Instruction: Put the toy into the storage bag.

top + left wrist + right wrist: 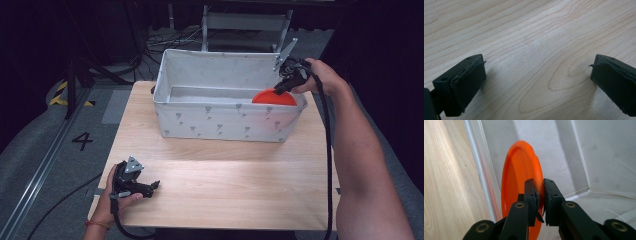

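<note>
The right gripper [541, 195] pinches the orange plate [520, 185] rim; the bin [220, 122] front wall stands close beside one finger, open bin floor beyond the other. Between the left gripper [537, 82] fingers, spread wide, lies bare table [529, 37], unobstructed ahead.

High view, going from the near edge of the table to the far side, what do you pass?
Left gripper in the hand → bare light wooden table → white fabric bin → orange round plate gripped by the right gripper.
</note>
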Demonstrator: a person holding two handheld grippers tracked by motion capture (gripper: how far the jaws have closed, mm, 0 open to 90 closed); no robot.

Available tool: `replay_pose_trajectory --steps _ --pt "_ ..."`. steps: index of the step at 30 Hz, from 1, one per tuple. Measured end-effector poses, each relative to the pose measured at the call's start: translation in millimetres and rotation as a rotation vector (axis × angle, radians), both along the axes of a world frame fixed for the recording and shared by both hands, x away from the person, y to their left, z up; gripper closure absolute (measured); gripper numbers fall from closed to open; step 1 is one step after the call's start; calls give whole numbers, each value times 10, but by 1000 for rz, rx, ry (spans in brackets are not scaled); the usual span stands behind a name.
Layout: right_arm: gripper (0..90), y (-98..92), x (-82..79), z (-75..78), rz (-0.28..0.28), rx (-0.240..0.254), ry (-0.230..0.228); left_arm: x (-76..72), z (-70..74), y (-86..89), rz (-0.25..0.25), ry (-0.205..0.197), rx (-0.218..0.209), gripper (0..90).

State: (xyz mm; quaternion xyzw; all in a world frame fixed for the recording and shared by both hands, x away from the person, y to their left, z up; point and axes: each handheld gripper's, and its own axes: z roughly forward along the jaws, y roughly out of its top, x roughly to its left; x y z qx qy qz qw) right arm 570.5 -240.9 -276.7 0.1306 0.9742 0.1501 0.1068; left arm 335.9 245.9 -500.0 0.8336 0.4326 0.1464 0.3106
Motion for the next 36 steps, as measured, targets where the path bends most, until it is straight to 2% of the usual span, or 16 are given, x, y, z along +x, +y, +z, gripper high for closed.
replay_pose_trajectory --steps 6,7,11,12,20,23,24,28,30,32,36 --pt "823 36 83 -106 -42 13 21 9 5 1 0 5 6 2" --pt "823 51 117 -165 -42 -2 35 9 5 1 -1 5 6 2" --pt "823 96 144 -230 -36 -39 45 9 4 0 0 4 5 3" --pt "823 132 160 -270 -33 -65 54 9 5 1 0 5 6 3" --pt "822 187 183 -353 -25 -121 85 3 6 -3 10 2 8 5" --pt "821 183 193 -361 -33 -129 95 3 6 -3 10 2 8 6" --pt "820 161 206 -385 -50 -140 107 5 6 -2 7 0 10 6" --pt "819 101 214 -427 -84 -126 118 2 5 -4 10 5 5 6" --pt "819 63 208 -466 -96 -140 126 2 4 -4 11 1 6 6" --pt "816 41 197 -487 -110 -156 125 5 4 -2 9 -1 7 6" --pt "816 16 164 -458 -115 -153 116 5 3 -1 8 -2 5 6"
